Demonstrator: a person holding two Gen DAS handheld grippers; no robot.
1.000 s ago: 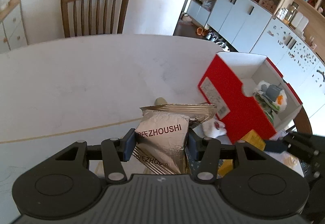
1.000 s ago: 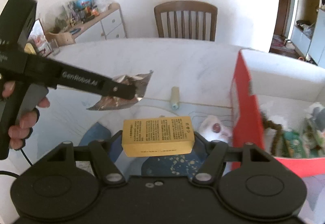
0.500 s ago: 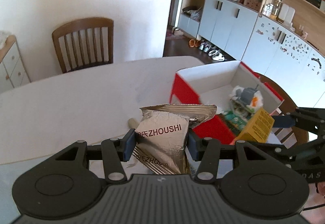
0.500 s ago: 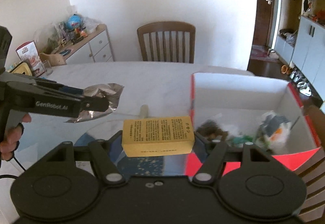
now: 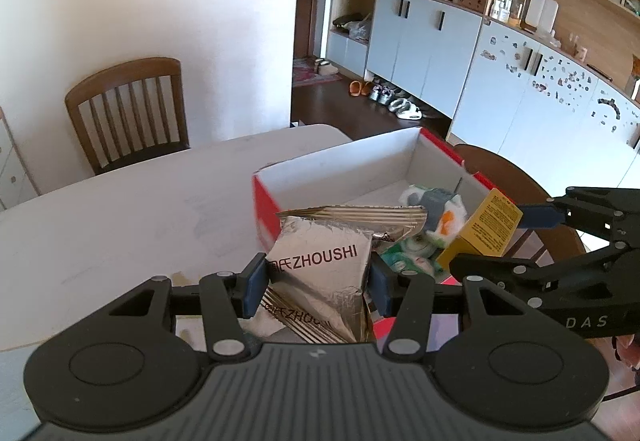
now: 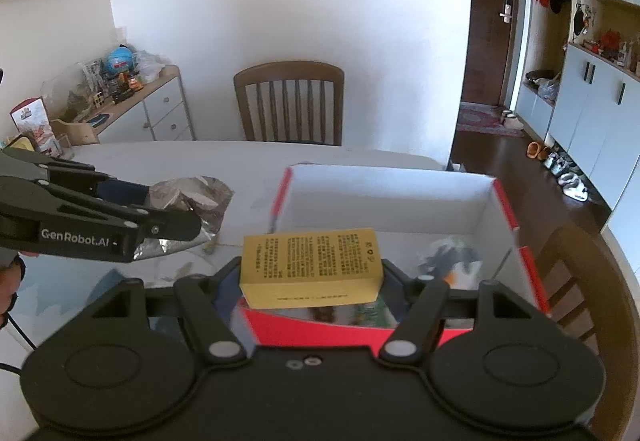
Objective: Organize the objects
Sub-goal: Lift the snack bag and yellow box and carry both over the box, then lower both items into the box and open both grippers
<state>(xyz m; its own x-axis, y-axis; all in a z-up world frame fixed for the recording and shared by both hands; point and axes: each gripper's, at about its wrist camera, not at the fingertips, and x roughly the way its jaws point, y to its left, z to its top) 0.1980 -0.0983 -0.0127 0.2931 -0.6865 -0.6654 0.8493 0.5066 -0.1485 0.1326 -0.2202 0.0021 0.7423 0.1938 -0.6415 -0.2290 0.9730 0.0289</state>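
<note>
Left gripper (image 5: 316, 281) clamps a silver foil packet (image 5: 320, 265) (lettered ZHOUSHI); right gripper (image 6: 312, 273) grips a yellow carton (image 6: 310, 261) above the red box (image 6: 520, 241)

A wooden chair (image 6: 289, 101) stands at the table's far edge; a white drawer cabinet (image 6: 154, 117) cluttered with toys lines the wall, shoes (image 5: 394, 101) by the cupboards (image 5: 424, 45)

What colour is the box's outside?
Red box, white inside; clearest in the right wrist view.
</note>
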